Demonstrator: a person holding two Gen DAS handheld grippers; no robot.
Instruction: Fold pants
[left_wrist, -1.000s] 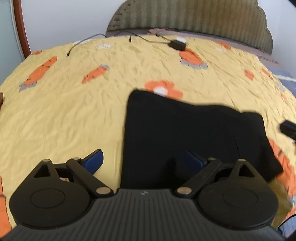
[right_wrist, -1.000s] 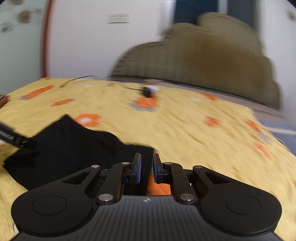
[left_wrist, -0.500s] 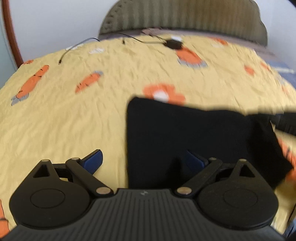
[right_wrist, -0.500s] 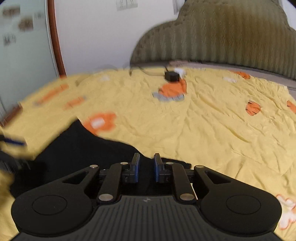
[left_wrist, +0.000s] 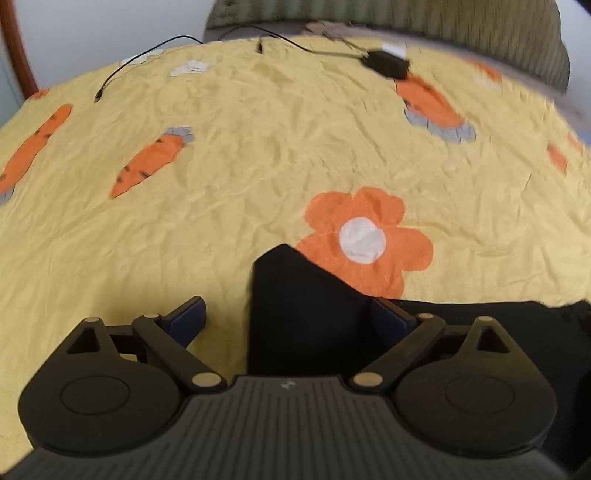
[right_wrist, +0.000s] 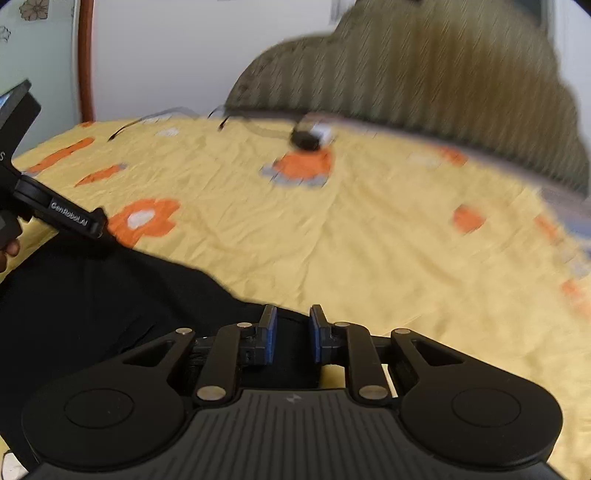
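Two tongs, one pair of black pants (left_wrist: 306, 314), and the fold is my job right now. Nearest to me, my left tongs (left_wrist: 286, 314) stand wide apart, gripping nothing, and a peaked corner of the pants rises in the gap between the fingers; the left finger (left_wrist: 190, 314) sits over bare sheet, the right finger (left_wrist: 391, 315) over the dark cloth. My right tongs (right_wrist: 290, 334) are drawn nearly together with a narrow gap left; black cloth lies under and between the blue pads (right_wrist: 267, 338), but I cannot tell whether they pinch it or only sit above it.

By my judgement I am about to take that raised corner with the left tongs. To do it well I should bring both fingers down astride the peak, close on all the layers at once, and keep the right tongs steady on their edge so the cloth does not drag sideways. Then both ends should travel together, level, so the fold lands square.

Beyond my fingers the yellow sheet (left_wrist: 258, 177) is creased, so the pants may catch on it. Just past the corner is an orange flower (left_wrist: 364, 240); far ahead lie a small black box (left_wrist: 386, 62) with its cable (left_wrist: 147, 50), near the headboard (right_wrist: 424, 85), well clear of my work.
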